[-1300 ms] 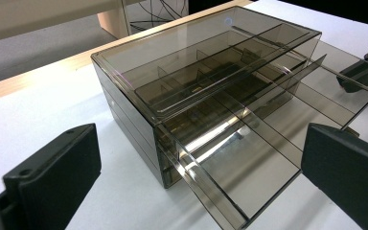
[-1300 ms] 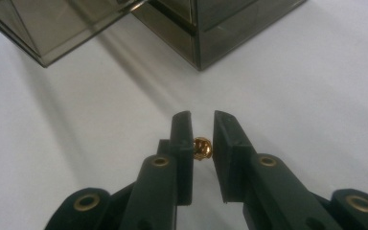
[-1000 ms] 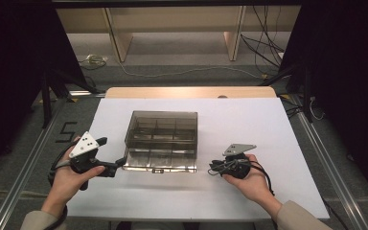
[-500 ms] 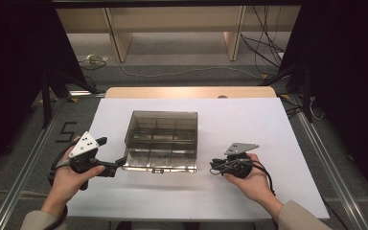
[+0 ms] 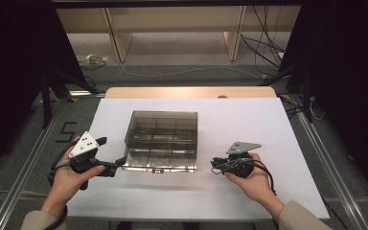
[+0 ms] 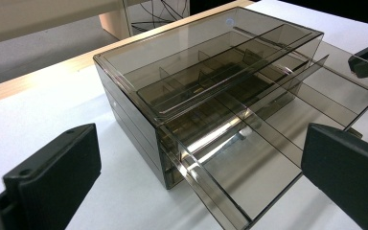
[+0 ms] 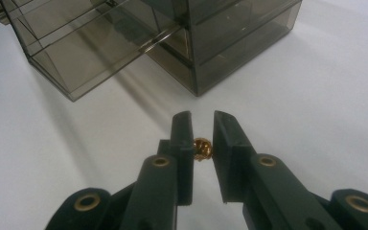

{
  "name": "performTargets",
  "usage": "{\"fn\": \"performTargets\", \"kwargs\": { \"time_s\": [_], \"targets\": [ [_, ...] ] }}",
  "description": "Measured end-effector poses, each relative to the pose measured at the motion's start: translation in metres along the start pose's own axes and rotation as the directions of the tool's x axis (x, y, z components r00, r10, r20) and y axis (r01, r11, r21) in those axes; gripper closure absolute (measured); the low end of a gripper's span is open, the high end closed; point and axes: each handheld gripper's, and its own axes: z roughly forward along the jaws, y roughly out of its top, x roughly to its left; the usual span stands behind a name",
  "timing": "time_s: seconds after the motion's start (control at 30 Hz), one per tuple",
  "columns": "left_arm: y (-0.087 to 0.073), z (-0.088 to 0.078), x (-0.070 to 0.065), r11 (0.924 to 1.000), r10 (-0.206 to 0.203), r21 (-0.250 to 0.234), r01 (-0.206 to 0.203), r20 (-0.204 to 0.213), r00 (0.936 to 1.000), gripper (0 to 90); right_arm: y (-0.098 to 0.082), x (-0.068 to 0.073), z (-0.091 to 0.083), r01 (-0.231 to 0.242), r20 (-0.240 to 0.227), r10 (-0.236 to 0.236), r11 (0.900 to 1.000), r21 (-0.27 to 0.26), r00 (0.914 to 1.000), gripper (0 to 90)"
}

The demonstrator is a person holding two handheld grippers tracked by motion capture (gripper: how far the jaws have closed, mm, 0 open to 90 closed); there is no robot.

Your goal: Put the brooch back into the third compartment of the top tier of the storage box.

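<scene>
A smoky see-through drawer box (image 5: pixel 161 129) stands mid-table, its bottom drawer (image 5: pixel 159 162) pulled out toward me. My left gripper (image 5: pixel 111 152) is open by the drawer's front left corner. In the left gripper view its jaws (image 6: pixel 203 143) stand wide apart, with the box (image 6: pixel 206 81) and the open drawer (image 6: pixel 263 158) ahead between them. My right gripper (image 5: pixel 215 165) rests on the table to the right of the drawer. In the right gripper view it (image 7: pixel 202 127) is shut on a small gold bead-like piece (image 7: pixel 202 148), facing the box (image 7: pixel 239 33) and the drawer (image 7: pixel 86 52).
The box sits on a white sheet (image 5: pixel 239 120) that covers the table. A wooden strip (image 5: pixel 187 92) runs along the far edge. Metal rails (image 5: pixel 24 177) flank the table, and cables (image 5: pixel 182 72) lie on the floor beyond.
</scene>
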Motion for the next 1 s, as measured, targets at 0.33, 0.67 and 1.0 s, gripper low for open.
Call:
{"fn": "performTargets", "kwargs": {
  "time_s": [0.33,0.67,1.0],
  "targets": [
    [0.0003,-0.0007,-0.0001,1.0,0.0,-0.001,0.0,-0.007,1.0,0.0,0.0024,0.0017,-0.0037,0.003,-0.001,-0.003,1.0,-0.02,1.0,80.0],
    [0.0003,-0.0007,-0.0001,1.0,0.006,0.004,-0.006,-0.008,1.0,0.0,0.004,0.0018,-0.0065,-0.001,-0.001,0.001,0.999,-0.037,1.0,80.0],
    [0.0006,-0.0014,-0.0002,1.0,-0.003,-0.003,0.003,-0.013,0.9999,0.0,0.0057,0.0022,-0.0091,-0.002,-0.003,0.002,0.999,-0.05,1.0,80.0]
  ]
}}
